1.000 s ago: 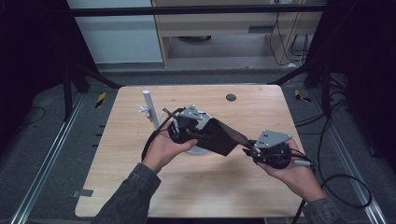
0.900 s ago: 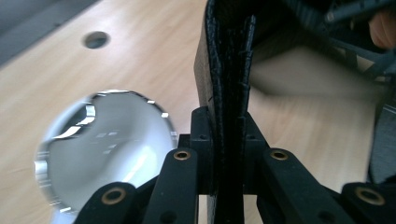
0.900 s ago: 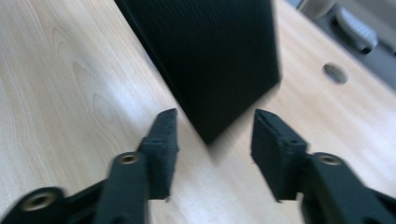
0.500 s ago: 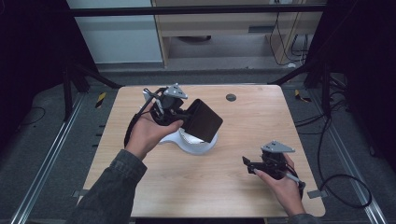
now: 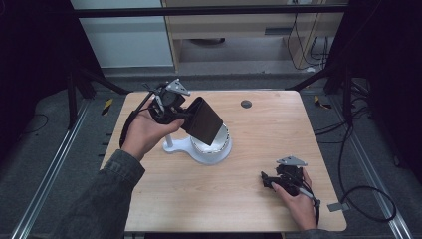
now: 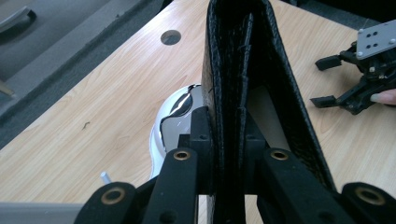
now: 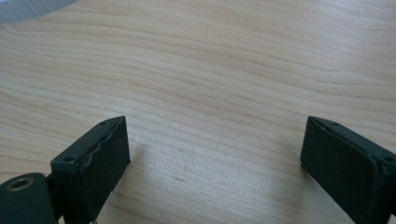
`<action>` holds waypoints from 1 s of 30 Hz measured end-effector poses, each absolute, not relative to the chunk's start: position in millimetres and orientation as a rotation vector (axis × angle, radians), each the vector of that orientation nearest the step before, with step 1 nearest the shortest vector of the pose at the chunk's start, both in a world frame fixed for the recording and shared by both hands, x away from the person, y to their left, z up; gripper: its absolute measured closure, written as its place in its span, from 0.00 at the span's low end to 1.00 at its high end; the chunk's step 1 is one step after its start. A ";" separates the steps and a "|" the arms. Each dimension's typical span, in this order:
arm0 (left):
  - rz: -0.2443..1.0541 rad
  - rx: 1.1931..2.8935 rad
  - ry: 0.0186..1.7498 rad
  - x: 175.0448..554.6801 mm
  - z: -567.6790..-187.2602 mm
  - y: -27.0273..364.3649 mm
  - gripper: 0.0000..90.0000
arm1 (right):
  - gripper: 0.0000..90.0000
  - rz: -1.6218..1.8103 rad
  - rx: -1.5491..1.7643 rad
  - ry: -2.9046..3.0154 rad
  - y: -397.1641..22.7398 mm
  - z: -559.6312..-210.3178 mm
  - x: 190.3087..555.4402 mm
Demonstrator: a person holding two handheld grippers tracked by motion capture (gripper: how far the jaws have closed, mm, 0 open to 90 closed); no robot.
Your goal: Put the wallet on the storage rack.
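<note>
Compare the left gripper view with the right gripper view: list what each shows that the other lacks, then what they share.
Left gripper view alone: the left gripper, its fingers shut on a black wallet, a white stand below it, and the table's round hole.

Right gripper view alone: the right gripper up close, its fingers wide apart with nothing between them.

Shared: the light wooden table.

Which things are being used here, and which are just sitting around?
In use:
- black wallet, clamped in the left gripper
- white stand below the wallet
- right gripper, open, holding nothing

Just there:
- round hole in the table
- cable on the floor
</note>
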State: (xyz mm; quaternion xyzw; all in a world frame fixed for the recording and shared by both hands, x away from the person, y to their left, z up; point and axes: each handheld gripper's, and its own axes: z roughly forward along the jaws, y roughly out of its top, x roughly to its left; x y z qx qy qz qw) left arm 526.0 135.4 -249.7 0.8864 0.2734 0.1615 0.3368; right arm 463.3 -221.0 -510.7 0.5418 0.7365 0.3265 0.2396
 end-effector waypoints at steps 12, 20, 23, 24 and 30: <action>0.440 2.306 0.767 531.3 -252.3 138.4 0.90 | 0.07 0.882 1.486 2.016 -220.7 -512.5 463.4; 0.444 2.314 0.772 535.3 -256.2 136.0 0.90 | 0.07 0.885 1.487 2.017 -220.4 -512.5 463.4; 0.433 2.322 0.768 537.1 -260.5 134.7 0.90 | 0.07 0.883 1.487 2.017 -220.1 -512.6 463.2; 0.432 2.320 0.770 537.1 -261.6 134.2 0.90 | 0.07 0.886 1.483 2.018 -220.1 -512.7 463.2; 0.420 2.316 0.760 536.4 -263.7 133.4 0.90 | 0.07 0.884 1.481 2.021 -220.1 -512.7 463.0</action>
